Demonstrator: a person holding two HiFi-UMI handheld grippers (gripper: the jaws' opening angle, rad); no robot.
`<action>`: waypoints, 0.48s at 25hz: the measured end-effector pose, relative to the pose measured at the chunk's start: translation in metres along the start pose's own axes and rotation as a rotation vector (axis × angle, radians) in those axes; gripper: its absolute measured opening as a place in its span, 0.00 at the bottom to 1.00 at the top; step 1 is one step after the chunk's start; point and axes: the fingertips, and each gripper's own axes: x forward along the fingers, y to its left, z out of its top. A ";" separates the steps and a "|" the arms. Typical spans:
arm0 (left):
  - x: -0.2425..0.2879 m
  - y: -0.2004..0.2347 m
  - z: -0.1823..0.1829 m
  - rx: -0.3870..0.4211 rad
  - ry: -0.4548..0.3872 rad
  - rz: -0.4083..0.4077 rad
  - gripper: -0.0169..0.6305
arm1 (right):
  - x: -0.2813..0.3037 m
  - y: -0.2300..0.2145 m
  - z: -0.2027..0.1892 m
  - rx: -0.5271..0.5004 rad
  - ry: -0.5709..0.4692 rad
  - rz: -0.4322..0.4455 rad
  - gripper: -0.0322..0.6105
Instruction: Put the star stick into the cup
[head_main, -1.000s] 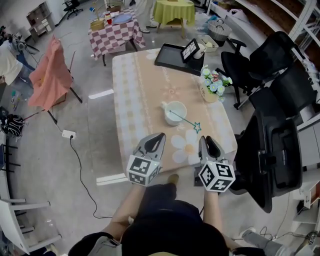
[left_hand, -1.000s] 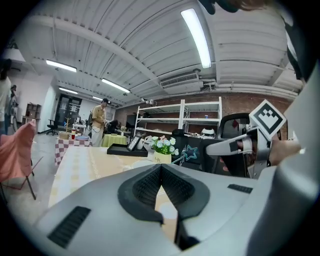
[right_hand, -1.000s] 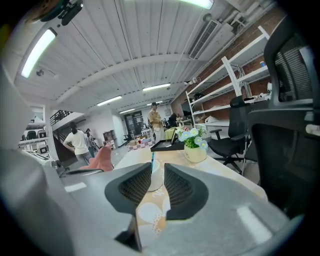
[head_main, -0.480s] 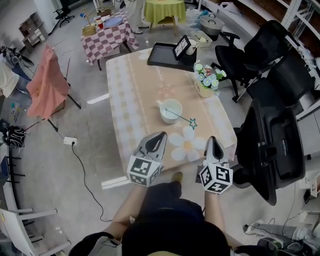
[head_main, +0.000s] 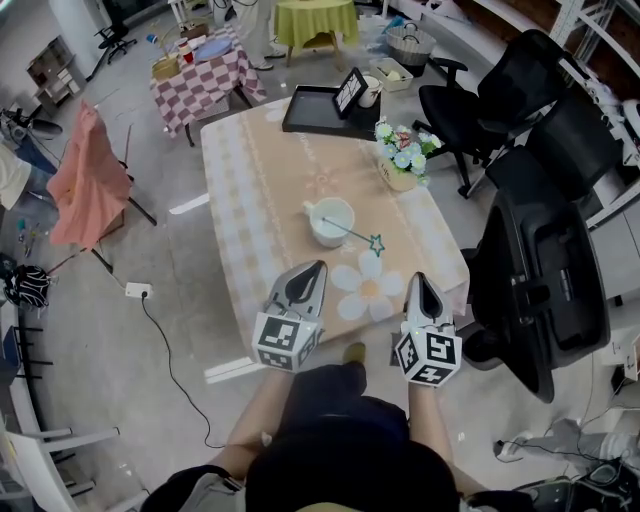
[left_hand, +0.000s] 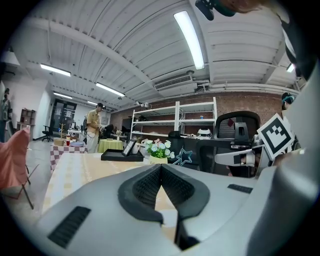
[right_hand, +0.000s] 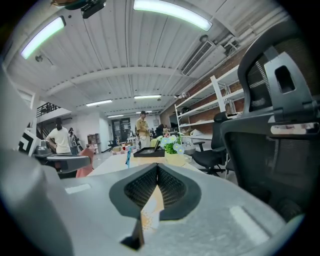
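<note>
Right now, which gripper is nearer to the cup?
Left. The left gripper is just short of the cup; the right gripper is farther, off to its right.

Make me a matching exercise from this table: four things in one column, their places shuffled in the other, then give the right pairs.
Things
1. cup
2. star stick
3. flower pot
4. black tray

Places
A. at the far end of the table
B. one end inside the cup, star outside its rim
C. near the table's right edge, beyond the cup
D. about the middle of the table

Pairs: 1-D, 2-B, 3-C, 4-A
</note>
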 end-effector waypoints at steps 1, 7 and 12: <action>0.000 0.000 -0.001 0.001 0.002 0.000 0.04 | 0.001 0.000 0.000 -0.001 0.000 0.003 0.06; -0.001 0.002 -0.003 0.000 0.010 0.005 0.04 | 0.002 0.008 0.006 -0.015 -0.013 0.036 0.06; -0.002 0.003 -0.004 -0.001 0.007 0.008 0.04 | 0.003 0.011 0.007 -0.021 -0.012 0.047 0.06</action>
